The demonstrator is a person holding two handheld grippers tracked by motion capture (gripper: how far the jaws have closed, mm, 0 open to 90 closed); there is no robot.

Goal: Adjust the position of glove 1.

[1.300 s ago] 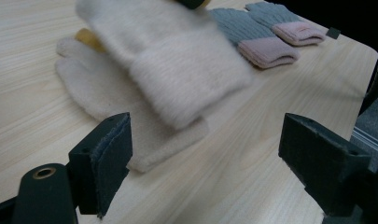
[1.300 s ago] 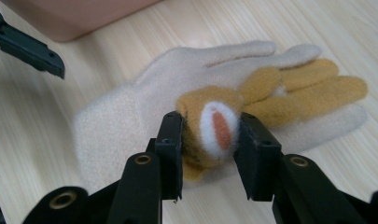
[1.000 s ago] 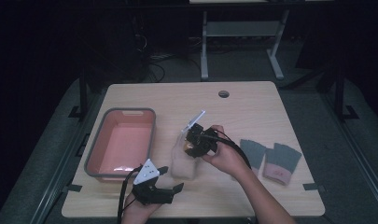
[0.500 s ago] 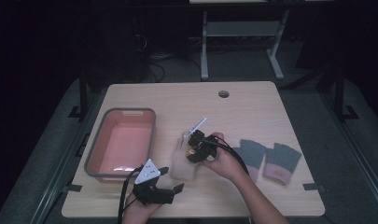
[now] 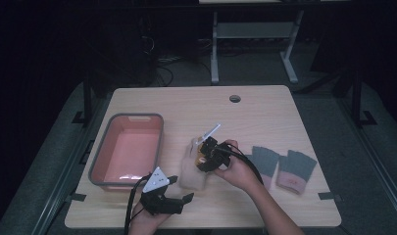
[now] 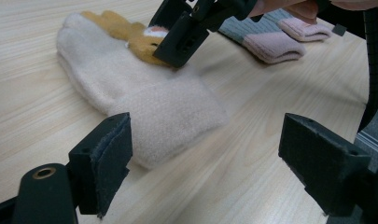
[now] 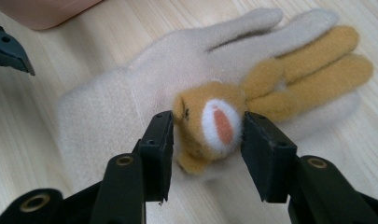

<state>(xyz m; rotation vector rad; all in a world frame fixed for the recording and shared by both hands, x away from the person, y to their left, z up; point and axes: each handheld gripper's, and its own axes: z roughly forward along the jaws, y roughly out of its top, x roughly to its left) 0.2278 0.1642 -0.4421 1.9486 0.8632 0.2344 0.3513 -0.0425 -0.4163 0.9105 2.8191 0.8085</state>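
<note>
Lowered since earlier, my right tool [image 7: 207,140], jaws just opening, straddles the glove's [image 7: 130,107] rabbit patch [image 7: 210,126]; left tool [image 6: 214,154] gapes empty.

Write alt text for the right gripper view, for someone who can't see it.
The right gripper has its two black jaws down either side of a tan plush animal face sewn on a cream fleece glove, and the jaws have just been opening. The glove lies flat on the light wooden table, with a pink tray's corner at top left.
</note>
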